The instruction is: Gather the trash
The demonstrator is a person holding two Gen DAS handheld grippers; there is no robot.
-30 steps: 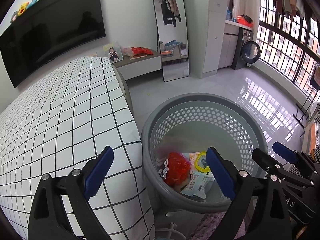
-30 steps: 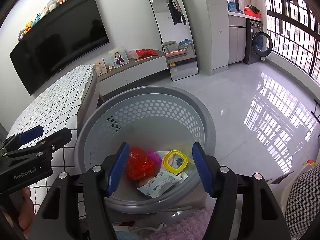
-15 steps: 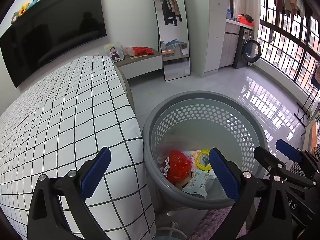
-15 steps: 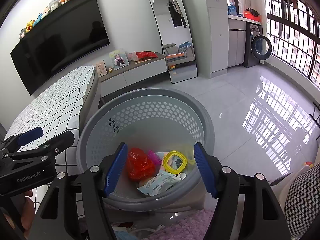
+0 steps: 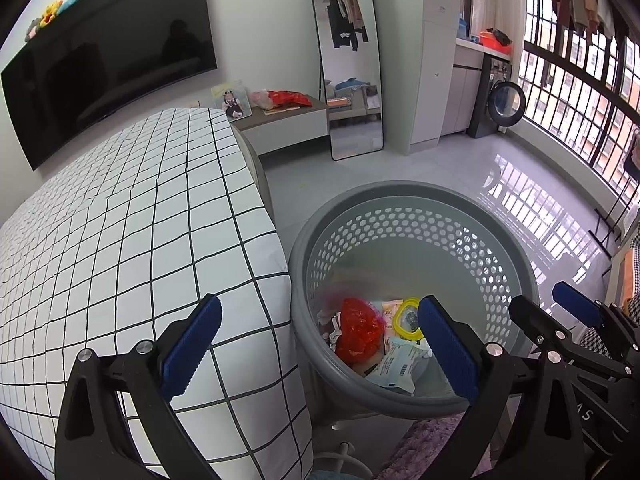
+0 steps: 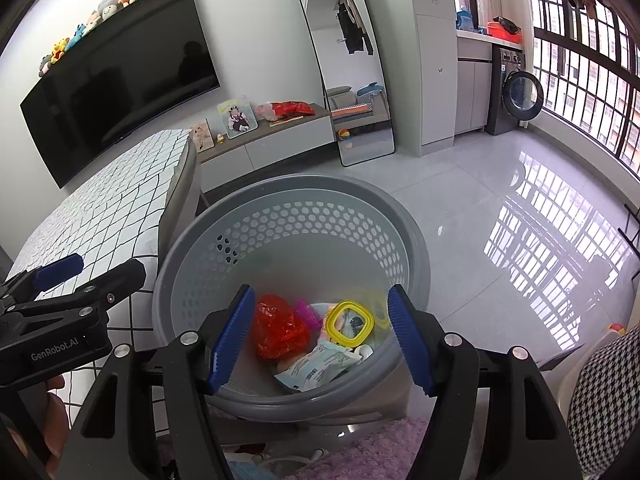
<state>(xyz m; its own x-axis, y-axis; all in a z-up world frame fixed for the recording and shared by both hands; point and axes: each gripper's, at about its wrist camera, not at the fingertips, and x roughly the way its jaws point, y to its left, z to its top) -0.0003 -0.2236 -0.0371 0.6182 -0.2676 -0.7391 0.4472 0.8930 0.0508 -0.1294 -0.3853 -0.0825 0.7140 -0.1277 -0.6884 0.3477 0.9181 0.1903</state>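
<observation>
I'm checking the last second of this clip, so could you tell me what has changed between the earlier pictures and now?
Almost nothing. The right gripper opened slightly wider, with nothing between its pads. The left gripper stayed open and empty. The trash, including the red bag, lies unchanged in the grey basket.

Right gripper (image 6: 322, 334) stands above the grey perforated basket (image 6: 416, 240), jaws apart, nothing between the pads. Basket contents: red plastic bag (image 6: 280, 330), yellow-rimmed lid (image 6: 350, 322), pale printed packet (image 6: 316, 366), and a pink item (image 6: 308, 314), possibly a wrapper.
</observation>
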